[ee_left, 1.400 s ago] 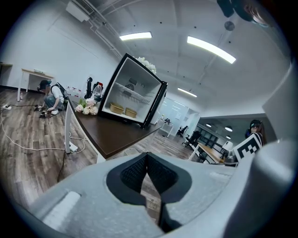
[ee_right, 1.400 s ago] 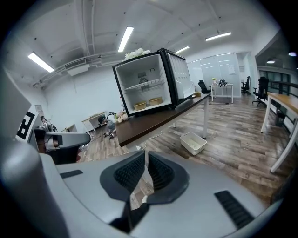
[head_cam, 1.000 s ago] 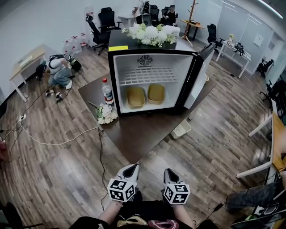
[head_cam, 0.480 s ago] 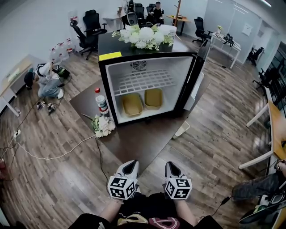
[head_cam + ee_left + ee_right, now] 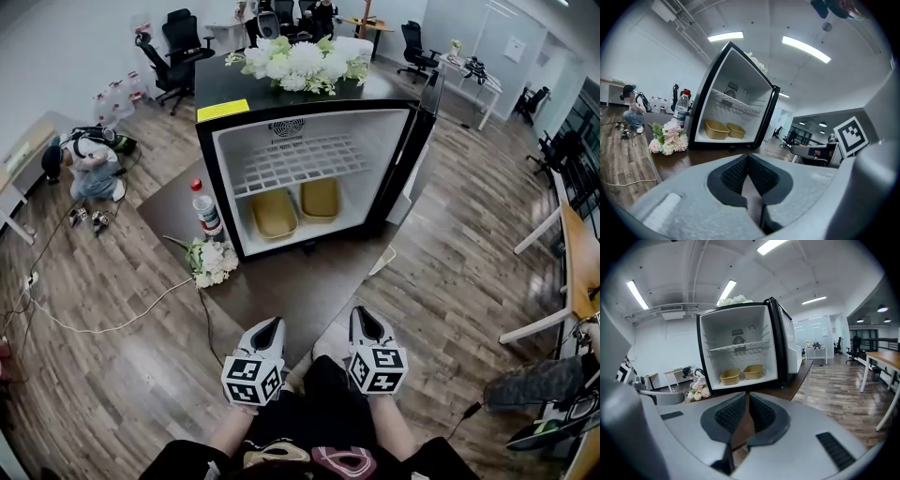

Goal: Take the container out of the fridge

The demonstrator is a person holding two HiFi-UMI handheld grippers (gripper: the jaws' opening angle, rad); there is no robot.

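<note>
Jaws of the left gripper (image 5: 265, 326) are pressed together and empty; those of the right gripper (image 5: 364, 314) stand a thin slit apart with nothing between them. Both grippers are by the near corner of the dark worktop (image 5: 291, 281), well apart from the fridge (image 5: 375, 141), whose door (image 5: 422, 141) stands open. Inside, the left container (image 5: 273, 214) and the right container (image 5: 320, 199) sit side by side on the fridge floor under the wire shelf (image 5: 300, 159). A bottle (image 5: 205, 208) and flowers (image 5: 211, 260) stand just left of the fridge
</note>
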